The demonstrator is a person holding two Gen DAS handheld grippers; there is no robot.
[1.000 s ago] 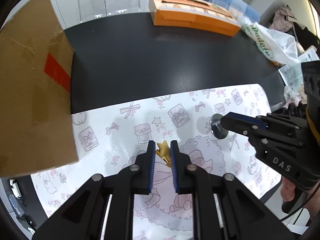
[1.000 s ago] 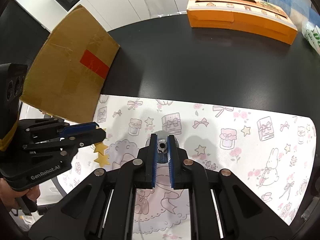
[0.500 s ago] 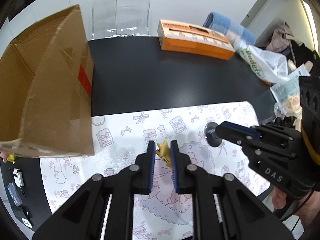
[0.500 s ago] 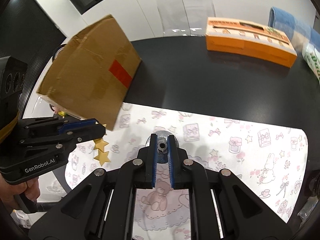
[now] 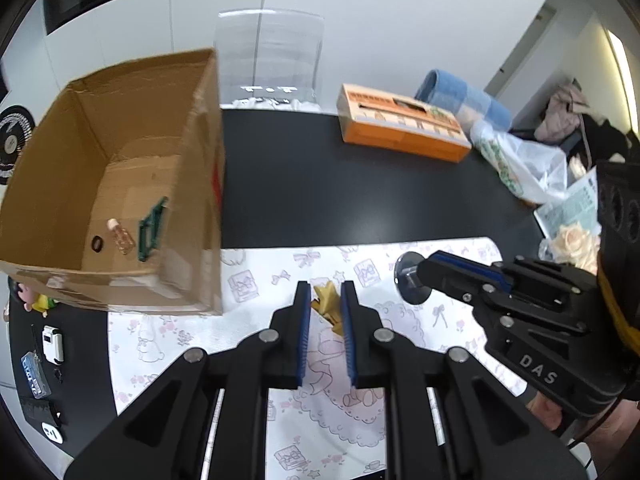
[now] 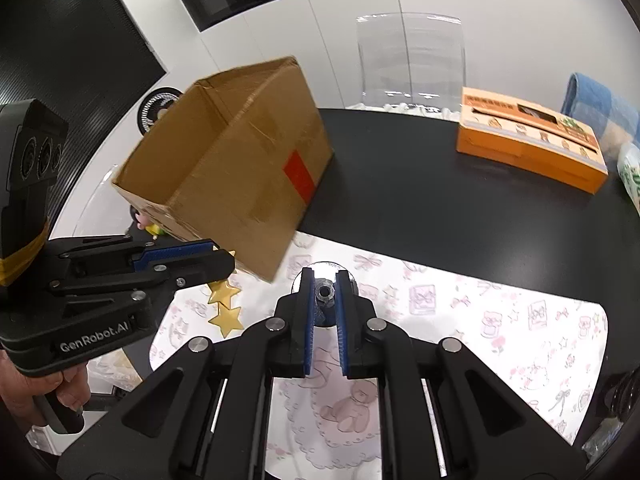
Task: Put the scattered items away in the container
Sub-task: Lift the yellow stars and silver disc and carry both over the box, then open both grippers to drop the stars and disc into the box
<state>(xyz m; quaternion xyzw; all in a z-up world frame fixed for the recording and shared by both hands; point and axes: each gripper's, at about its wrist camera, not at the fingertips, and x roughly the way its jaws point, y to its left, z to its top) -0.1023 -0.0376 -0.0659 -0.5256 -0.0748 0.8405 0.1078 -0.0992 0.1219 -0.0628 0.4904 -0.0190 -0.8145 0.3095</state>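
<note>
"DAS" marks the right gripper (image 5: 416, 276); "GenRobot.AI" the left gripper (image 6: 230, 262).

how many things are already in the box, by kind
Small bottle: 1
Black ring: 1
Green frame-like piece: 1
Total: 3 in the box, as far as the left wrist view shows.

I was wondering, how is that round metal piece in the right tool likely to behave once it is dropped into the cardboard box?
The round metal piece looks like solid shiny metal, so it is probably heavy for its size and rigid. Its disc-shaped base suggests that it may roll or wobble on landing. The small bottle lying in the cardboard box could get knocked, so lowering it seems wiser than dropping.
</note>
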